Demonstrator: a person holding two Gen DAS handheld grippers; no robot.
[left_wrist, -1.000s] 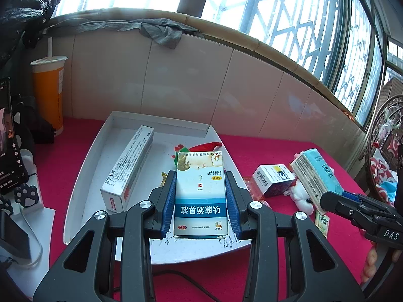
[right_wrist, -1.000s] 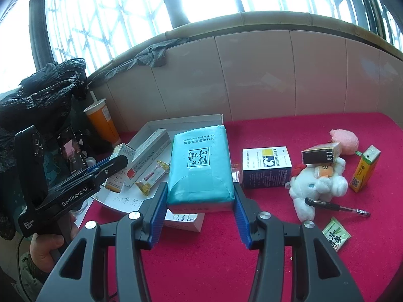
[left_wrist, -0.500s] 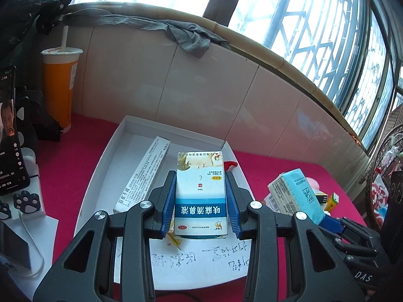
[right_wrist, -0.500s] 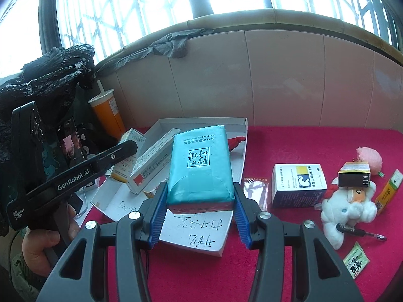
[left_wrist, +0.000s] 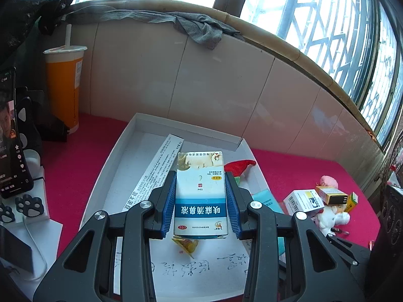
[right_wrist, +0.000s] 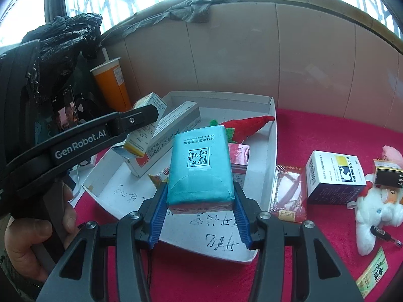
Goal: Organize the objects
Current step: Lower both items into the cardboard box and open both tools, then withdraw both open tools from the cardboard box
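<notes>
Black tool; blue ribbed pads; silver screws.

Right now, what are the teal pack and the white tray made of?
Teal pack: looks like thin glossy plastic film over soft tissue; folded seam, bulging sides between the right gripper pads. White tray: probably matte cardboard; thin folded walls, handwriting inked on its floor.

— Left gripper?
— Tilted down, its blue fingers pressed on both sides of a box — clamped tight.
— And the right gripper?
— Pitched down more steeply, fingers squeezing a tissue pack by its near end.
— Any hand showing?
— The left hand, wrapped round its gripper's handle.
</notes>
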